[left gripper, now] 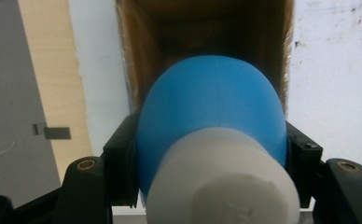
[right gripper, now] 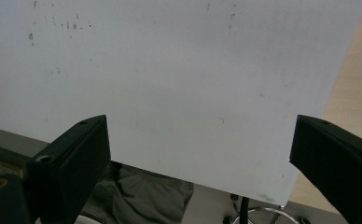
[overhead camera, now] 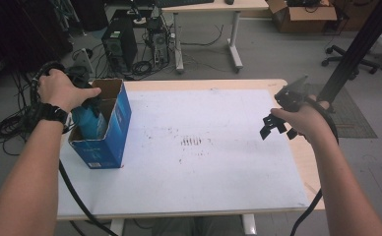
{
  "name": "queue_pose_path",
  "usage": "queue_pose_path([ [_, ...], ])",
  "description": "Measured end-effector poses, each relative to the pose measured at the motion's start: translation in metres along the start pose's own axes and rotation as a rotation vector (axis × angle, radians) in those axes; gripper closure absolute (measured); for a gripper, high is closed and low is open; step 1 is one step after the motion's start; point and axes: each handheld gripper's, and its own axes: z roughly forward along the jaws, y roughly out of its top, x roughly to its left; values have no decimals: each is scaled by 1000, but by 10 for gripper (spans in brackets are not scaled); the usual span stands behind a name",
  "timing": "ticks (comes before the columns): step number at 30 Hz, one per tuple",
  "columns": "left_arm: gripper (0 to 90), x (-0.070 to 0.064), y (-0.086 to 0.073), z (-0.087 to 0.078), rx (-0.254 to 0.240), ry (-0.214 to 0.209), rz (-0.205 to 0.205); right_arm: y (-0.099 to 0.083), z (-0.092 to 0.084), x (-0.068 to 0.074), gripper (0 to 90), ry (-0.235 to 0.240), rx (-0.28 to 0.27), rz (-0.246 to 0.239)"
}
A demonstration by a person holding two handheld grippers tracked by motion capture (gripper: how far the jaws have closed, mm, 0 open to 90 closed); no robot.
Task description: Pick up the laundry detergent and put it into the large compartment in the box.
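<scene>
The blue bottle (left gripper: 207, 116) with its white cap (left gripper: 221, 182) looks like smooth moulded plastic, so I judge it light, fairly stiff in the wall and somewhat slippery; the rounded shoulder just below the cap seems the sensible place to take it, since the body widens there and keeps the jaws from sliding off upward. The left gripper (left gripper: 212, 154) is clenched on exactly that shoulder, one black jaw on each side. The bottle hangs in the open top of the blue cardboard box (overhead camera: 111, 129), which stands at the left edge of the table (overhead camera: 204, 172); whether its base rests on the box floor cannot be told. The right gripper (right gripper: 200, 154) hovers well apart over the table's near right part, jaws spread wide and holding nothing.
</scene>
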Motion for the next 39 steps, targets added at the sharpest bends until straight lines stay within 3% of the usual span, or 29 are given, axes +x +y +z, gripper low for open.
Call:
queue_pose_path([
  [17,376,-2,0,38,43,-5,-17,-3,4,-3,52,0,5,6],
  [39,375,-3,3,52,56,-4,-15,-3,7,-5,52,4,10,8],
])
